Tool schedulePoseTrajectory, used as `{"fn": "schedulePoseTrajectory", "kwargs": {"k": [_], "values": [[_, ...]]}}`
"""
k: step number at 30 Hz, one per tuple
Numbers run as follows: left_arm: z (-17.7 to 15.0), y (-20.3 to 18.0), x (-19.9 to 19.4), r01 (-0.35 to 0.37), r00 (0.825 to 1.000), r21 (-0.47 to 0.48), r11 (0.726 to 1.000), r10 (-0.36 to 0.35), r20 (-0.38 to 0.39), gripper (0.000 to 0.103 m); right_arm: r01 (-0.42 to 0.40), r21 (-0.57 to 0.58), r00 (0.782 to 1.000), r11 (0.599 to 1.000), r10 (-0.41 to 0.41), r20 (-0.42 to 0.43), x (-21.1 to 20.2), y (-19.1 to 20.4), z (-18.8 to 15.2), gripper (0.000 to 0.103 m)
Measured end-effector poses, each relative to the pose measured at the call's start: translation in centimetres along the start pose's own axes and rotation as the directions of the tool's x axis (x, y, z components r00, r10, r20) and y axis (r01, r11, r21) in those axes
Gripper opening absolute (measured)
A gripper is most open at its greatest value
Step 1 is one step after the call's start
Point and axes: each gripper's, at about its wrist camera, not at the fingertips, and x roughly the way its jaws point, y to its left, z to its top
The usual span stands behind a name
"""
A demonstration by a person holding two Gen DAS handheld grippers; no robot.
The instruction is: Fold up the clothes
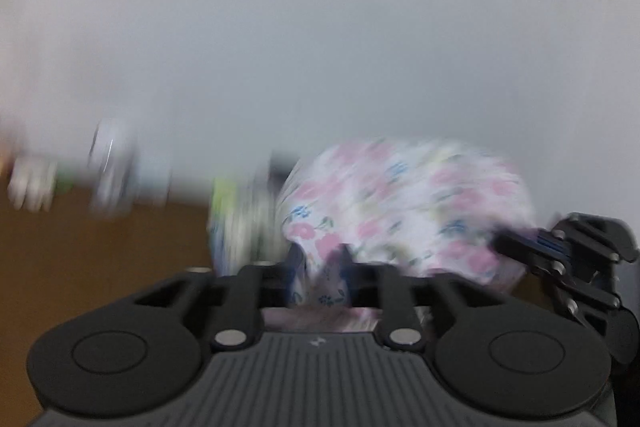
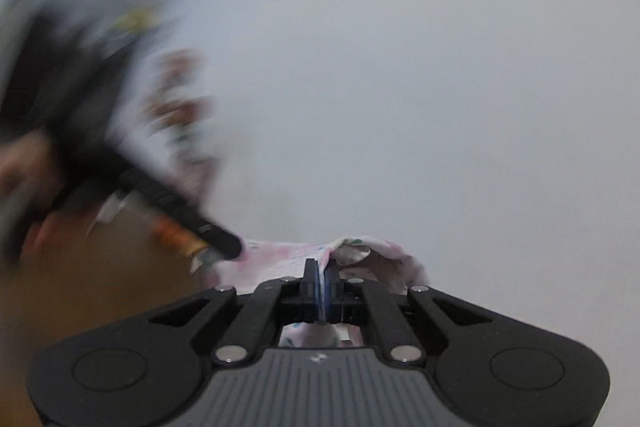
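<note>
A white garment with pink and blue flowers (image 1: 404,203) hangs bunched in the air in front of a pale wall. My left gripper (image 1: 320,259) is shut on its lower edge. My right gripper (image 2: 322,269) is shut on another edge of the same floral garment (image 2: 360,251), with cloth pinched between the blue pads. The right gripper also shows at the right edge of the left wrist view (image 1: 516,243), biting the cloth. The left gripper shows blurred in the right wrist view (image 2: 224,245), touching the cloth. Both views are motion-blurred.
A brown wooden table (image 1: 100,247) lies below. Blurred bottles and small containers (image 1: 112,167) stand at its far edge along the wall. A person's hand (image 2: 24,163) holds the left gripper at the left of the right wrist view.
</note>
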Motion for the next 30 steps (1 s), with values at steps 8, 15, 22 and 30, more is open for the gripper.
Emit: {"fn": "schedulePoseTrajectory", "kwargs": {"k": [8,15,22,30], "values": [[-12.7,0.8,-9.2,-0.058,0.988,-0.100,0.993,0.042,-0.152,0.083,-0.502,0.233,0.829,0.833,0.540,-0.145,-15.1,14.3,-1.7,0.060],[-15.4,-9.1,-8.5,0.150,0.973,0.138,0.979,-0.121,-0.195,0.094,-0.015,0.587,0.935,0.809,0.220,-0.279,-17.9,11.9,-6.8,0.062],[-22.5,-16.3,-4.9,-0.049,0.963,0.564,0.824,0.189,-0.192,0.037,0.070,0.628,0.915,0.775,0.200,-0.349,-15.4,12.4,-9.6,0.054],[-18.3,-4.0,-15.5,-0.486,0.867,-0.052,0.873,0.489,0.101,0.006,0.239,0.567,0.842,0.789,0.122,-0.525,-10.4,14.2,-11.2,0.020]]}}
